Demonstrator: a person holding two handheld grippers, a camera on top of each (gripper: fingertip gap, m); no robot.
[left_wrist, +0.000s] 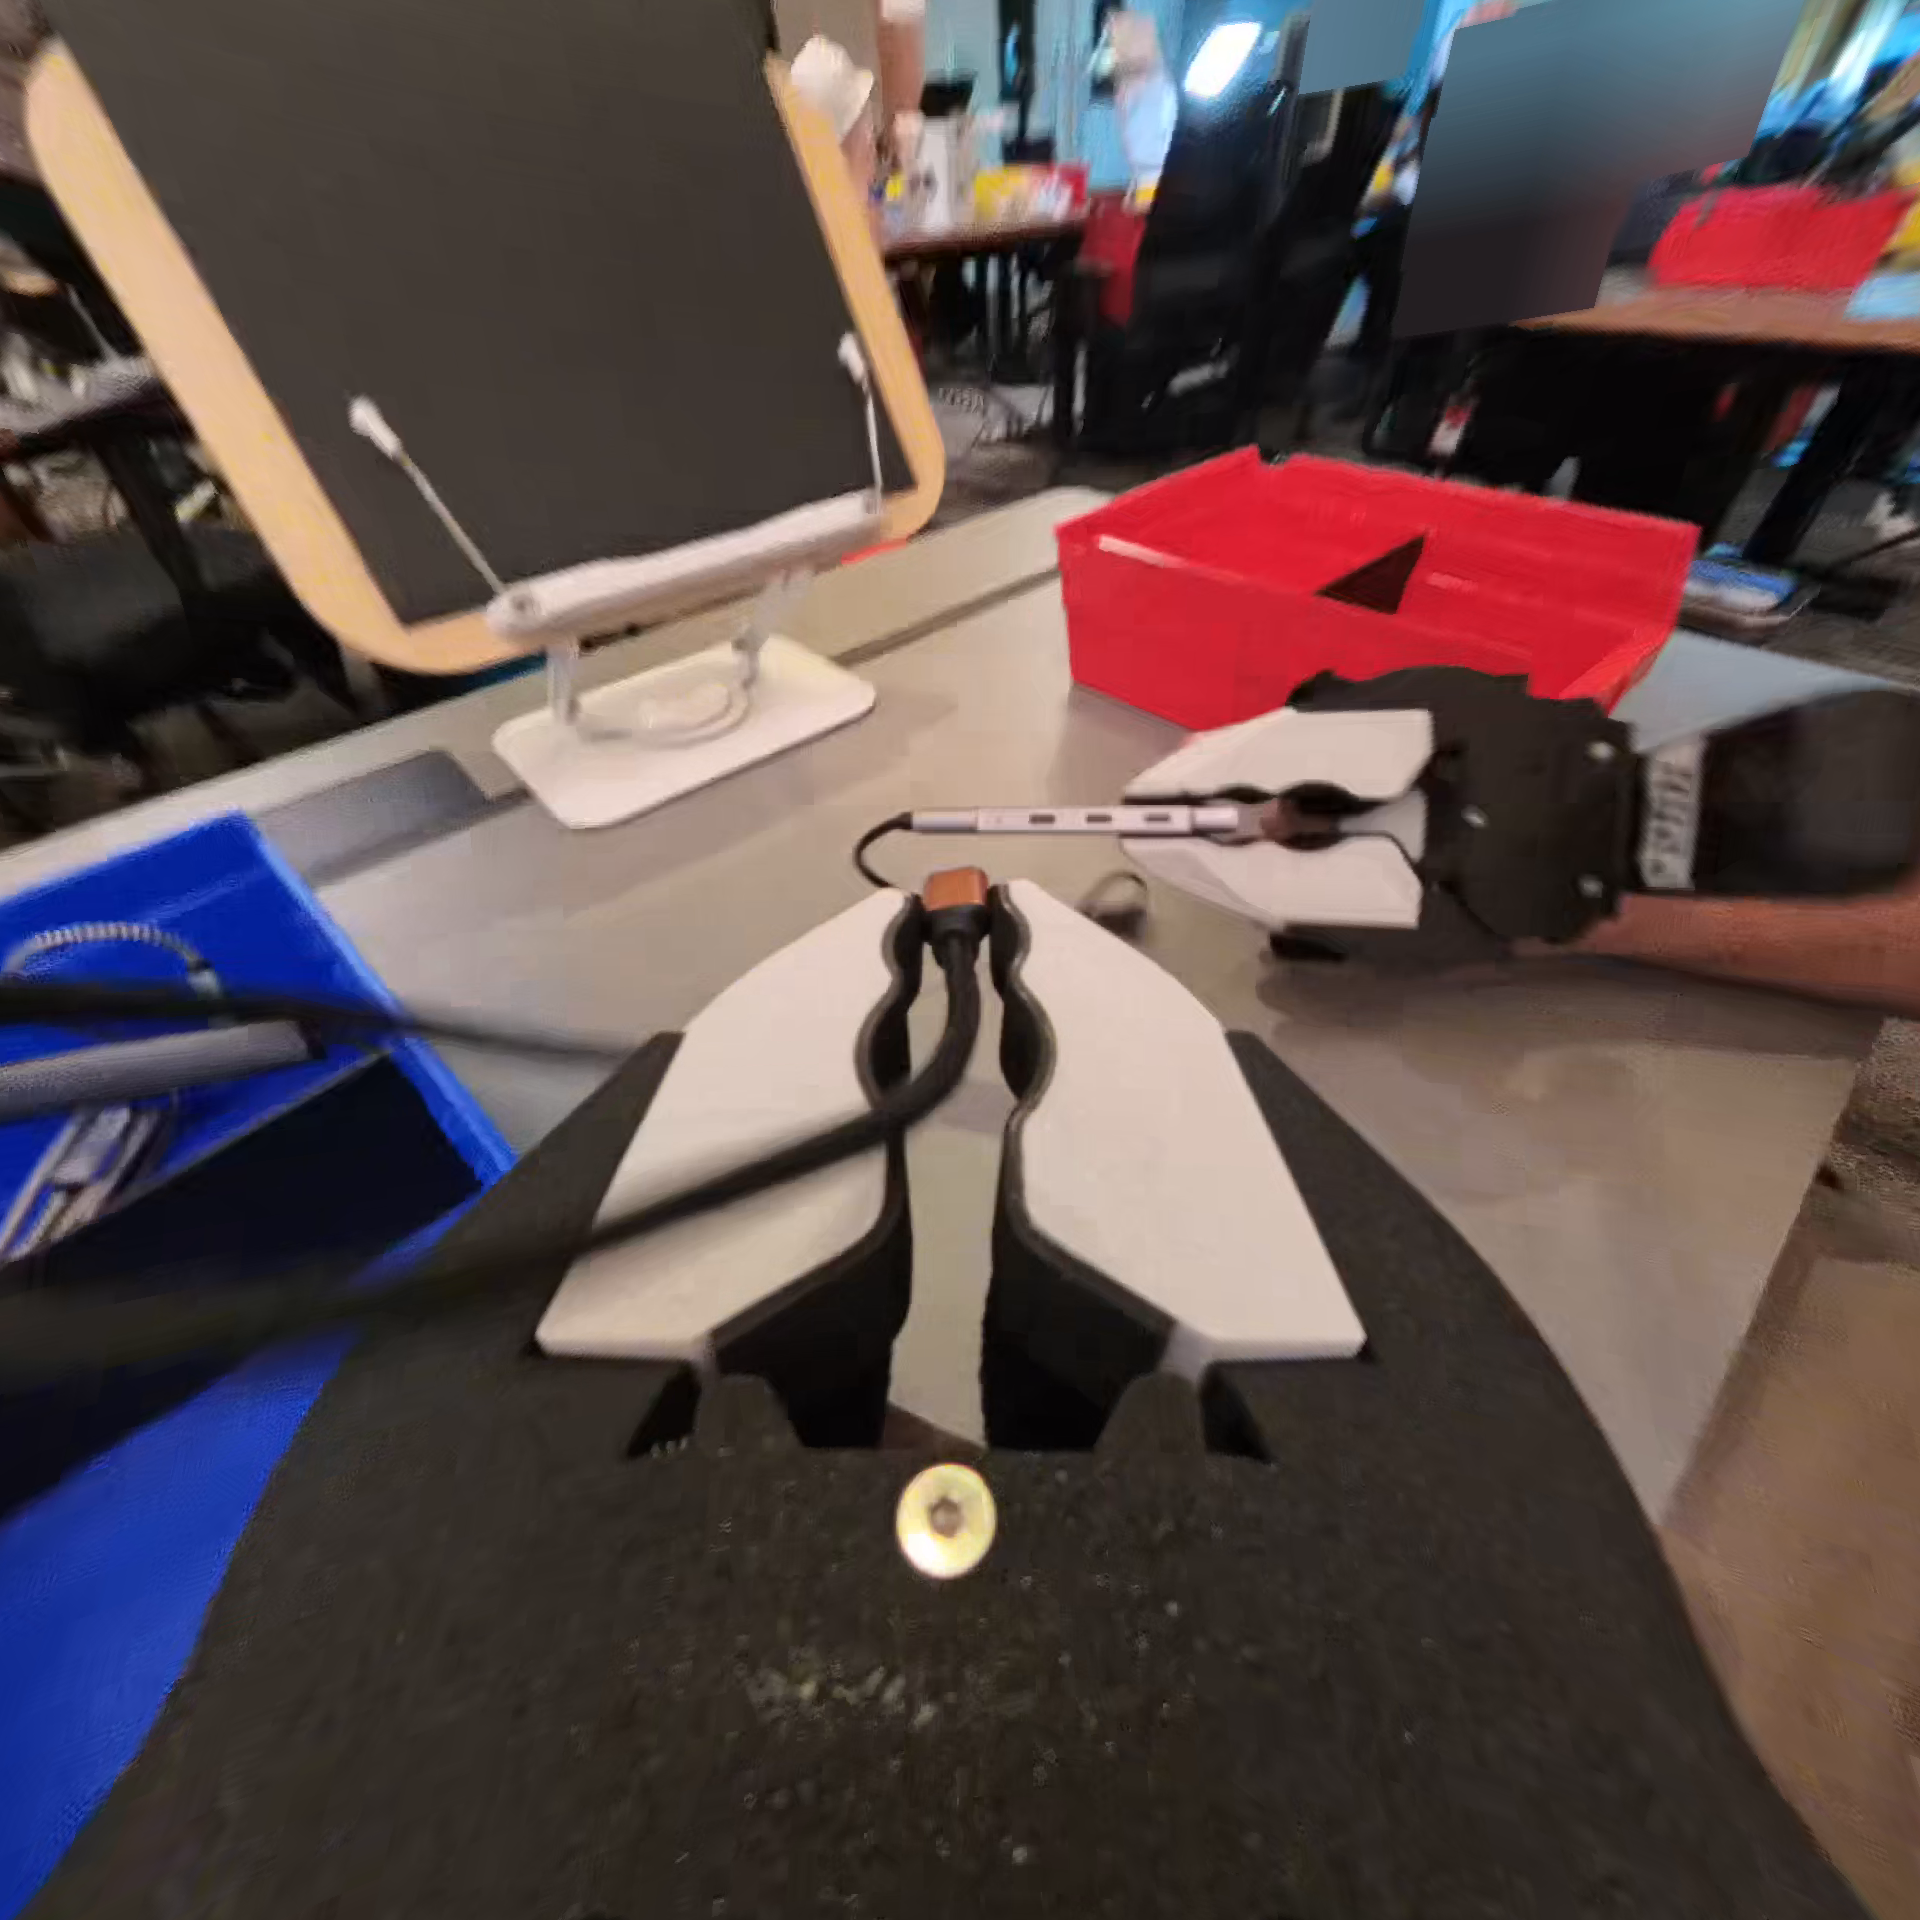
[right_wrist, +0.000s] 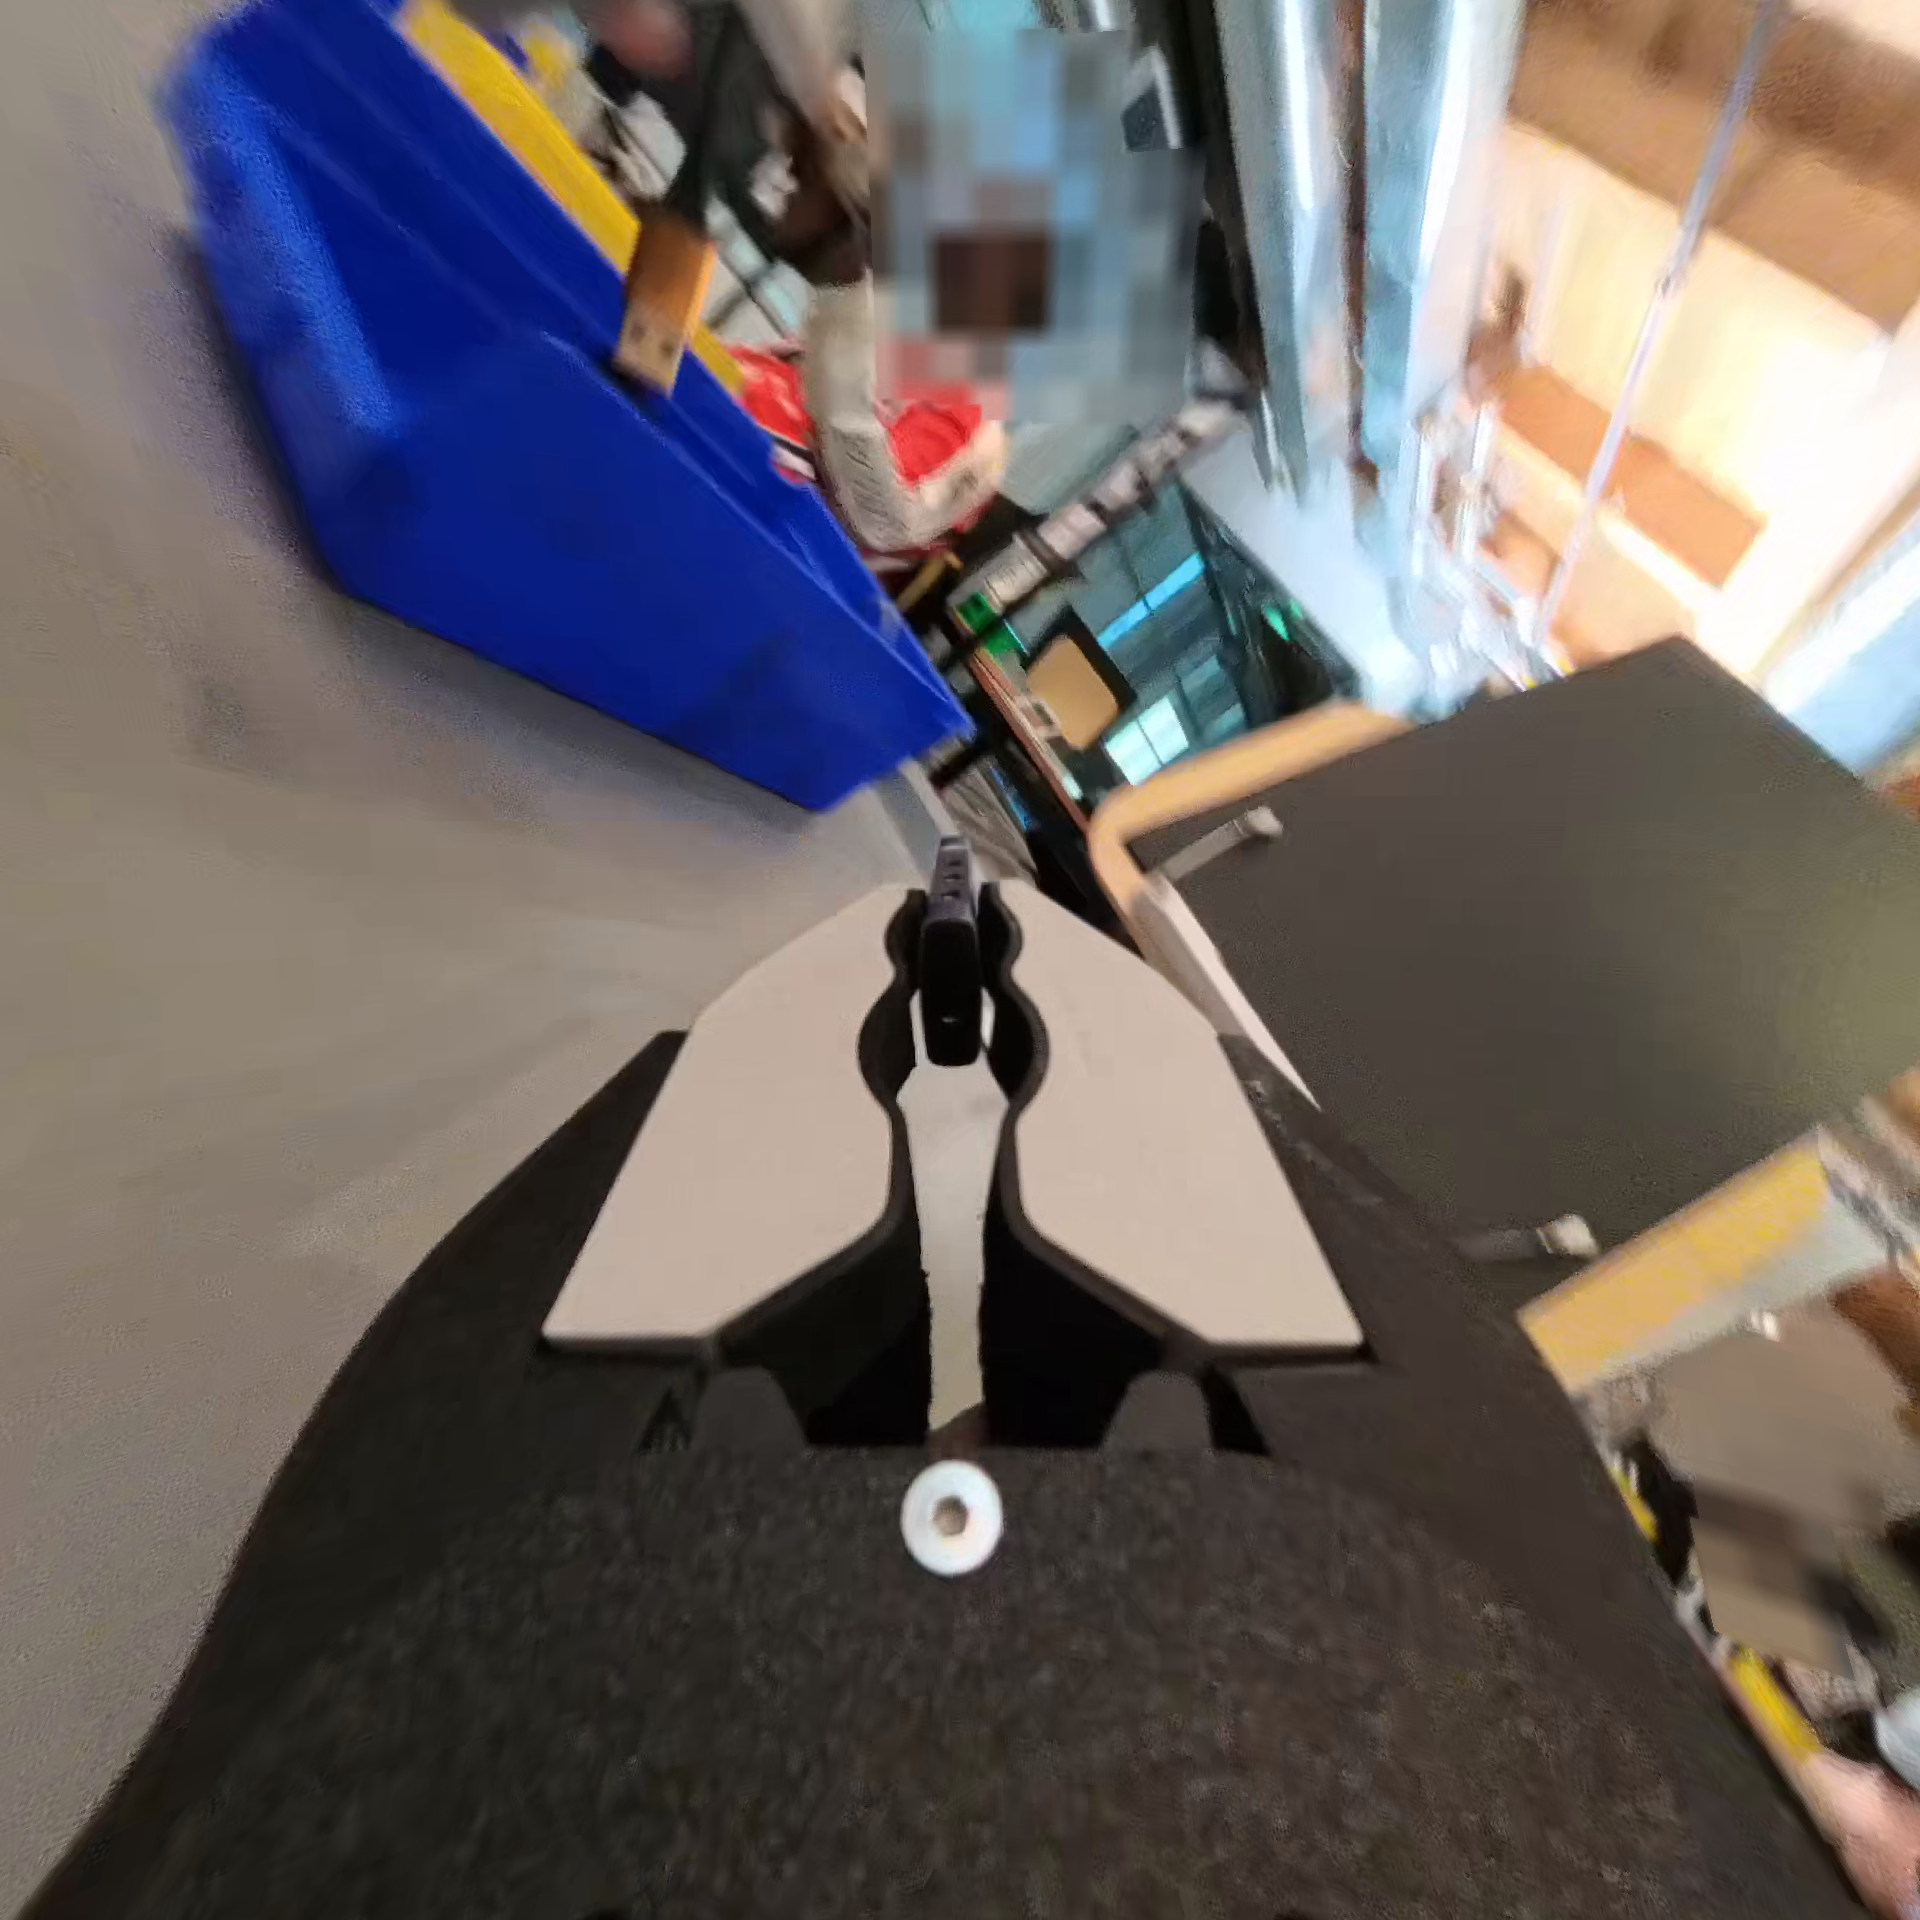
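Jaws of the left gripper pinch a copper-tipped cable plug at frame centre, while the right gripper, at right above the desk, pinches a slim grey hub below the red bin.

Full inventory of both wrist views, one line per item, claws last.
Cable plug: 1, orange with black cord, pinched at the left claw's tips.
Hub: 1, grey slim bar with ports, in the right claw above the table.
Tablet: 1, dark screen with tan frame, on the stand, far left.
Stand: 1, white, on the table.
Red bin: 1, far right of the table.
Blue bin: 1, near left, cables inside.
Table: 1, grey.
Left claw: white fingers, shut on the plug.
Right claw: white fingers, shut on the hub.
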